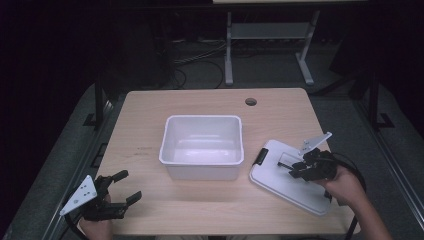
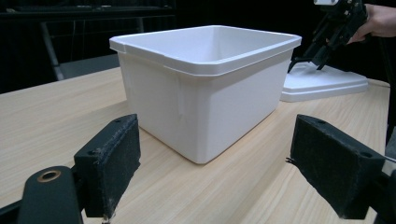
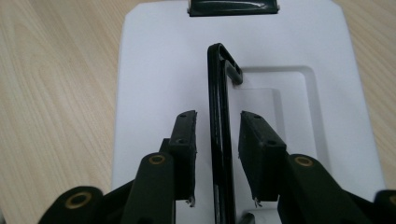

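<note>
The left tool point(image 1: 122, 192) rests at about 7 o'clock on the wooden surface point(image 1: 145, 120), near its front edge; its jaws stand wide apart and released, with nothing between them; in the left gripper view only bare wood lies between the two pads point(image 2: 114, 163), and the white tub point(image 2: 205, 88) stands beyond them, well apart. The tub sits in the middle of the surface, upright and open at the top; seen from above, it stands between the two tools and blocks the straight path from one to the other. At about 1 o'clock a small round hole point(image 1: 251, 102) is cut into the surface near its far edge. At about 4 o'clock the white lid point(image 1: 285, 182) lies flat on the surface, just beside the tub but apart from it; a black latch point(image 1: 260, 156) sits on the lid edge that faces the tub. The right tool point(image 1: 286, 167) is over the lid; the black handle point(image 3: 219, 135) of the lid stands raised on its edge between the jaws; the pads point(image 3: 184, 144) are near it on both sides, but a thin gap shows on each side, so the tool is not yet clenched on it. Behind the surface, on the dark floor, stand the legs of a grey frame point(image 1: 229, 60) and some cables point(image 1: 200, 57).
</note>
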A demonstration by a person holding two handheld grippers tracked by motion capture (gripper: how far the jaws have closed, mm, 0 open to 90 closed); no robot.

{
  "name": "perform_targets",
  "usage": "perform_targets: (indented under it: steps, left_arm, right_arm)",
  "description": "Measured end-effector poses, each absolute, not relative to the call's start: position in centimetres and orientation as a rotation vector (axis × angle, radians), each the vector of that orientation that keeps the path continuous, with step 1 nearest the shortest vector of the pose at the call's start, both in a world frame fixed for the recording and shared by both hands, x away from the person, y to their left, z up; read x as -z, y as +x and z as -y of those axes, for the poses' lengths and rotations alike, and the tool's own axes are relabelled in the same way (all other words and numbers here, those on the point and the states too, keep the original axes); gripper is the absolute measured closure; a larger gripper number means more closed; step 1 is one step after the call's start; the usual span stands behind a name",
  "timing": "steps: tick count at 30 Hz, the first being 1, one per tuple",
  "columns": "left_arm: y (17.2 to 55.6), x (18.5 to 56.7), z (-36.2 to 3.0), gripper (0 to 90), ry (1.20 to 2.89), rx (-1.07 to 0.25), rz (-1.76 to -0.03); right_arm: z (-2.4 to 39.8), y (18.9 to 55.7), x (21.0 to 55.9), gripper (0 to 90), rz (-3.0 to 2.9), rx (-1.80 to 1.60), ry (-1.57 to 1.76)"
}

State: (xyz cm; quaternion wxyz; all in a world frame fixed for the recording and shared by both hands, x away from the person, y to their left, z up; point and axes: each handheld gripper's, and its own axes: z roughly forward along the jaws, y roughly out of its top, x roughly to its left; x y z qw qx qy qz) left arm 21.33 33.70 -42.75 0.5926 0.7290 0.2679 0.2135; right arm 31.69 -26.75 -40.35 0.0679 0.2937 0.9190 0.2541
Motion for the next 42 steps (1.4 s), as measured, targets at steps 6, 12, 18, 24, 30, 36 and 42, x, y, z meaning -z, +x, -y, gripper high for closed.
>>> perform_targets:
  steps: [6,12,18,24,30,36,42]
  left_arm:
    - [21.32,42.75,-33.71,15.7,1.693,-0.497,-0.625]
    - [21.32,42.75,-33.72,15.7,1.692,-0.497,-0.625]
    - [21.35,42.78,-33.70,15.7,1.694,-0.494,-0.625]
    - [21.34,42.78,-33.66,15.7,1.696,-0.494,-0.623]
    - [21.34,42.80,-33.69,15.7,1.691,-0.494,-0.625]
    - [21.32,42.80,-33.72,15.7,1.688,-0.492,-0.628]
    - [21.28,42.77,-33.74,15.7,1.688,-0.495,-0.627]
  right_arm:
    - [26.81,31.76,40.31,70.7,-2.762,-0.753,0.885]
    - [26.76,31.84,40.15,74.0,-2.766,-0.735,0.883]
    - [26.82,31.98,40.03,74.5,-2.755,-0.725,0.883]
    - [26.93,32.17,40.00,75.2,-2.757,-0.713,0.891]
    - [26.89,32.37,39.98,75.5,-2.760,-0.699,0.892]
    - [26.69,32.44,39.97,77.8,-2.764,-0.694,0.882]
    - [26.76,32.56,40.02,79.5,-2.770,-0.696,0.879]
